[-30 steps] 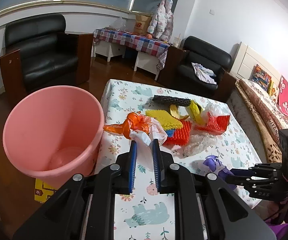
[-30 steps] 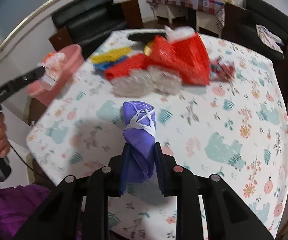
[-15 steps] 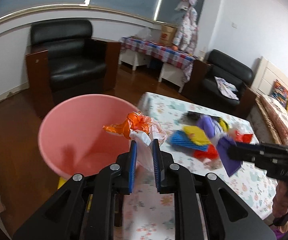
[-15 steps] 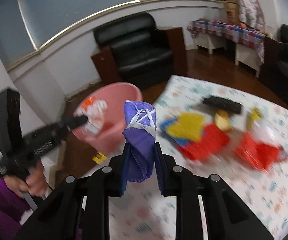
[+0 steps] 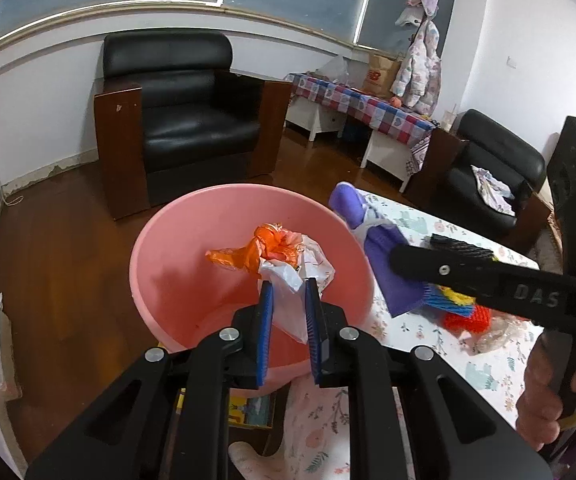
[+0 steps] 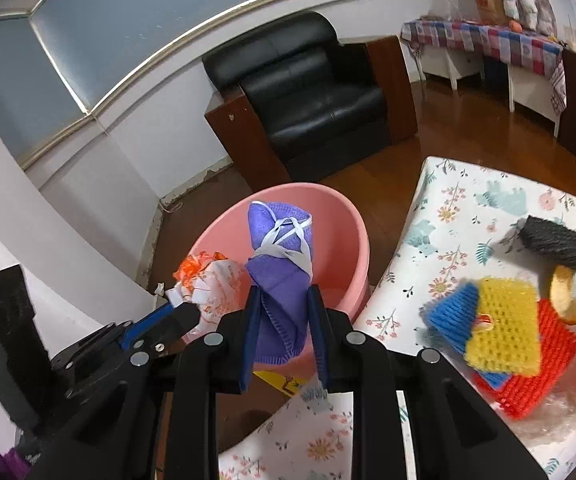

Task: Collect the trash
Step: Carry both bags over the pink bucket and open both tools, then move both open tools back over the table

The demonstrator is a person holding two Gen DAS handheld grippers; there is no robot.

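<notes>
Over the round pink plastic bucket (image 5: pixel 168 264) — left gripper (image 5: pixel 288 300) clamps a crumpled orange-and-white plastic bag (image 5: pixel 284 252), right gripper (image 6: pixel 282 312) clamps a folded purple face mask (image 6: pixel 280 264).

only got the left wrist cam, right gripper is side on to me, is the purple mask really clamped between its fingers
Observer: Yes. The right wrist view shows the purple mask pinched by its lower half between both fingers of the right gripper.
Operator: whats left to collect, that gripper blocks it
Observer: A yellow foam net lies on a blue foam net and a red foam net, with a black foam net behind.
Operator: and my side from there
Observer: The orange and white plastic bag sits at the tip of the left gripper, in front of the left rim of the pink bucket.
</notes>
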